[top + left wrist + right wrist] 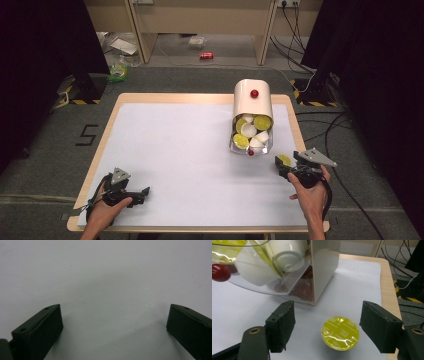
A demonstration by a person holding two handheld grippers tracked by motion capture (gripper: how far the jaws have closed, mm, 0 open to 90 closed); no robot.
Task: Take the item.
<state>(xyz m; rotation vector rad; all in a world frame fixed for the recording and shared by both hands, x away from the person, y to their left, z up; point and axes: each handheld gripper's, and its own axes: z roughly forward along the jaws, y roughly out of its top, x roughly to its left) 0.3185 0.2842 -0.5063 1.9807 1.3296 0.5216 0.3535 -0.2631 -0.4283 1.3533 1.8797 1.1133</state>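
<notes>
Between our right gripper [328, 326] jaws, spread wide, 1 yellow capsule [340, 333] sits unclamped, dispenser [287, 267] at 11 o'clock. Our left gripper [113, 322] gapes wide, holding nothing.

Cut off by the bottom edge of the high view: both forearms, just behind the left hand [102, 210] and right hand [310, 197]. Half covered there by the right gripper [285, 162]: a yellow capsule [285, 159], only a sliver visible. Cropped by the top and left edges of the right gripper view: the clear drawer [262, 287] of the white capsule dispenser [324, 267]. Smeared behind its curved plastic: red capsules [299, 291] at the bottom, count impossible to tell. Print on the yellow lid [340, 333] too small to read. Clipped in the left gripper view: the left gripper [113, 322], its right jaw by the right edge, both by the bottom. Too small to identify in the high view: litter on the floor [122, 47] beyond the table [200, 98].
</notes>
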